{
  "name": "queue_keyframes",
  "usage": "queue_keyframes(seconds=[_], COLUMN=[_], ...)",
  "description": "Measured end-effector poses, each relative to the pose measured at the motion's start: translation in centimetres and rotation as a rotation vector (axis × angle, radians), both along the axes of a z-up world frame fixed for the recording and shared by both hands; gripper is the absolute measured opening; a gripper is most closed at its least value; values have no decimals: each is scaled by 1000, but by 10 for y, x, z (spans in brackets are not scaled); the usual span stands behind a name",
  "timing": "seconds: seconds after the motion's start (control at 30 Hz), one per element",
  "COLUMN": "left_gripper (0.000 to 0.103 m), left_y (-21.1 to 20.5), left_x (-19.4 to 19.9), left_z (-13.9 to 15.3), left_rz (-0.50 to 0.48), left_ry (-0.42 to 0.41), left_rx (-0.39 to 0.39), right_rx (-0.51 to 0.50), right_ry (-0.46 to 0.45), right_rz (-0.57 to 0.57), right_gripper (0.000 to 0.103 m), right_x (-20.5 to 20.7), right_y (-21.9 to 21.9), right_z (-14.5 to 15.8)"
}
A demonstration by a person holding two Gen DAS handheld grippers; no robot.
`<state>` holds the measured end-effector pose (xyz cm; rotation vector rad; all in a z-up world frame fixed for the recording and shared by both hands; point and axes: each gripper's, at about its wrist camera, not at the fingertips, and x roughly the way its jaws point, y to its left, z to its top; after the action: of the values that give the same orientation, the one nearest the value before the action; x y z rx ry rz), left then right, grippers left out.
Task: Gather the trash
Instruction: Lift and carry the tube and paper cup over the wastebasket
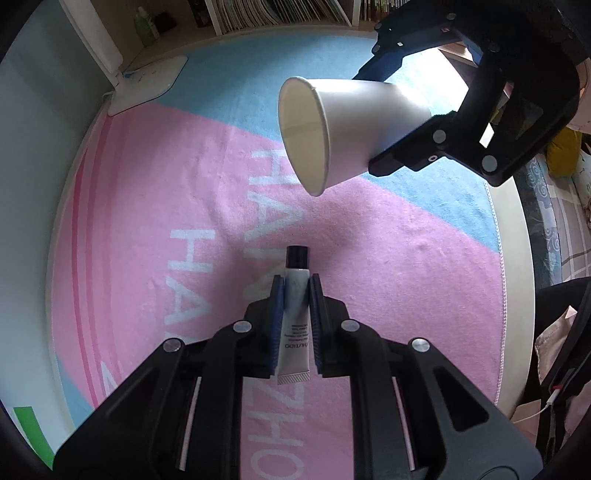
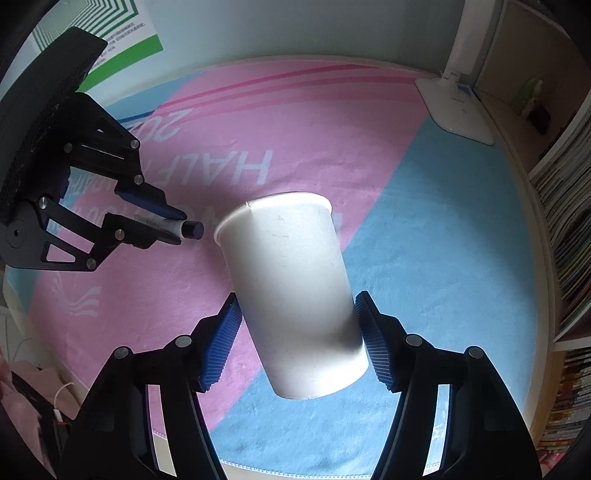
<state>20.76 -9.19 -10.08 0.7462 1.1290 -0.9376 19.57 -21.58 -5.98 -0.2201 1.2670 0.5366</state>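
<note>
A small white cosmetic tube (image 1: 295, 325) with a dark cap hangs above the mat, cap pointing away, and my left gripper (image 1: 295, 282) is shut on its body. In the right wrist view the same tube (image 2: 190, 229) pokes out of the left gripper (image 2: 177, 227) at the left. A white paper cup (image 2: 295, 280) is held tilted off the mat, with its open mouth pointing away from me. My right gripper (image 2: 297, 295) is shut on it, blue pads pressing on both sides near the base. The left wrist view shows the cup (image 1: 343, 125) at the upper right in the right gripper (image 1: 376, 122).
A pink and blue mat (image 1: 388, 280) with white lettering covers a round cream-rimmed table (image 1: 513, 258). A white lamp base (image 2: 458, 107) stands at the mat's edge. Shelves of books (image 2: 569, 221) and a green bottle (image 1: 146, 26) lie beyond. A white cable (image 1: 543, 410) hangs near the rim.
</note>
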Motion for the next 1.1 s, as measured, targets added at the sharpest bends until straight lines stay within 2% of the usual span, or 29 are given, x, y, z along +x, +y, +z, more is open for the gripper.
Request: queue_keyframes(seconds=[0.33, 0.7, 1.1], left_gripper=[12, 12, 12], left_y=[-16, -57, -122], left_x=[-39, -93, -174], left_z=[24, 44, 53], left_rz=[-26, -163, -362], left_ry=[-43, -68, -63], left_rx=[-6, -33, -45], right_rx=[-8, -30, -36], right_ry=[-50, -83, -80], right_rz=[-49, -185, -409], right_gripper=[64, 64, 64], right_x=[-35, -101, -205], right_y=[-16, -61, -120], right_z=[27, 48, 53])
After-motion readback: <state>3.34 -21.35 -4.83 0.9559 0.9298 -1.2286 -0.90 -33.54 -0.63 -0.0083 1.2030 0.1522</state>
